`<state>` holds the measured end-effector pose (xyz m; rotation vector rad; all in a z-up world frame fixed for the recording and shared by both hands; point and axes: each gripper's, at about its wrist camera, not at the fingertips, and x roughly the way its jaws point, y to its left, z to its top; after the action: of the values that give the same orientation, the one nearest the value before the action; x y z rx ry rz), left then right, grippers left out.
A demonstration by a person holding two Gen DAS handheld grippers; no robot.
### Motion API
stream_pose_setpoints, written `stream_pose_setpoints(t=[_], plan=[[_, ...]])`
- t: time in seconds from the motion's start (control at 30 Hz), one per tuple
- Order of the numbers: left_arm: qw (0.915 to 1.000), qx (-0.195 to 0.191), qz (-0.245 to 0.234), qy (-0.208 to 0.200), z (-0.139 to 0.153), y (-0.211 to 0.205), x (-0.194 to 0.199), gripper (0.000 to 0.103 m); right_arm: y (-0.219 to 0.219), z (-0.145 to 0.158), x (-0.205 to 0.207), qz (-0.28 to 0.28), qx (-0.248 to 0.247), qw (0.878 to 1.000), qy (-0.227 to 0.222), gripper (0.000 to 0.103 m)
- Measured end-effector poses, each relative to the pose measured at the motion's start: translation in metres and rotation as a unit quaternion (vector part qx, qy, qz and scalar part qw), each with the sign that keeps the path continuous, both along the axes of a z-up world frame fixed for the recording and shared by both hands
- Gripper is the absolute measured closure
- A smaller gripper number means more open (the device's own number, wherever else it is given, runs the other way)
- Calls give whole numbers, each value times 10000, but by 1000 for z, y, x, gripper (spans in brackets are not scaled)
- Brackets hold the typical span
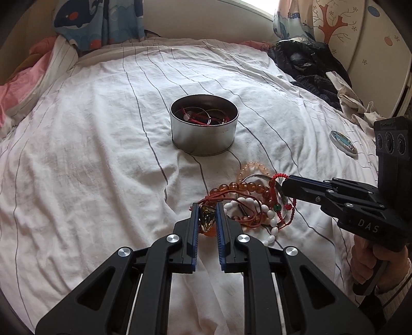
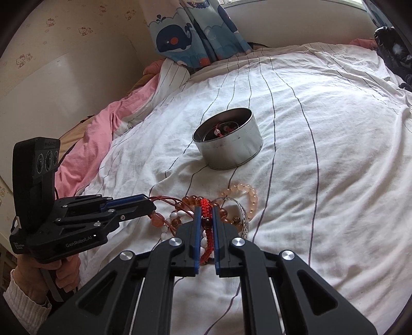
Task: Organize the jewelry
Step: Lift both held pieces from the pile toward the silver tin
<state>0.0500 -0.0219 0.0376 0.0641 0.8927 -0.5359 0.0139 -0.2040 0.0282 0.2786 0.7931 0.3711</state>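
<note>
Left tongs (image 1: 208,215) pinch an amber pendant (image 1: 207,219), right tongs (image 2: 205,216) grip the red braided cord (image 2: 205,206) — lifting either likely drags the tangled pile (cords interlaced).

Home bedroom: striped bedsheet (image 1: 103,128), whale-print curtain (image 2: 185,33), Hello Kitty wallpaper (image 2: 51,23).

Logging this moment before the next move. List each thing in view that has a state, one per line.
Left gripper: shut on amber pendant.
Right gripper: shut on red woven bracelet.
Round tin: open, upright, already holding some jewelry.
Tin lid: off, lying on the bed to the right.
Jewelry pile: tangled, on the sheet in front of the tin.
Bedsheet: wrinkled, spread out.
</note>
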Motion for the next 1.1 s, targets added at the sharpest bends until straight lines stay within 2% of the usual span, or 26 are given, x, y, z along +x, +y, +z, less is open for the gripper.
stream_pose_setpoints(t=[0.4, 0.77, 0.9, 1.1], plan=[[9987, 368, 276, -225, 0, -4, -2, 91, 4, 4, 0, 38, -16, 9999, -145, 94], [9985, 358, 302, -273, 2, -6, -4, 91, 6, 7, 1, 4, -13, 9994, -336, 94], [9990, 95, 335, -267, 7, -4, -1, 91, 5, 10, 3, -36, -14, 9990, -444, 94], [9971, -430, 477, -397, 31, 0, 6, 91, 4, 29, 10, -51, 43, 9976, -691, 94]])
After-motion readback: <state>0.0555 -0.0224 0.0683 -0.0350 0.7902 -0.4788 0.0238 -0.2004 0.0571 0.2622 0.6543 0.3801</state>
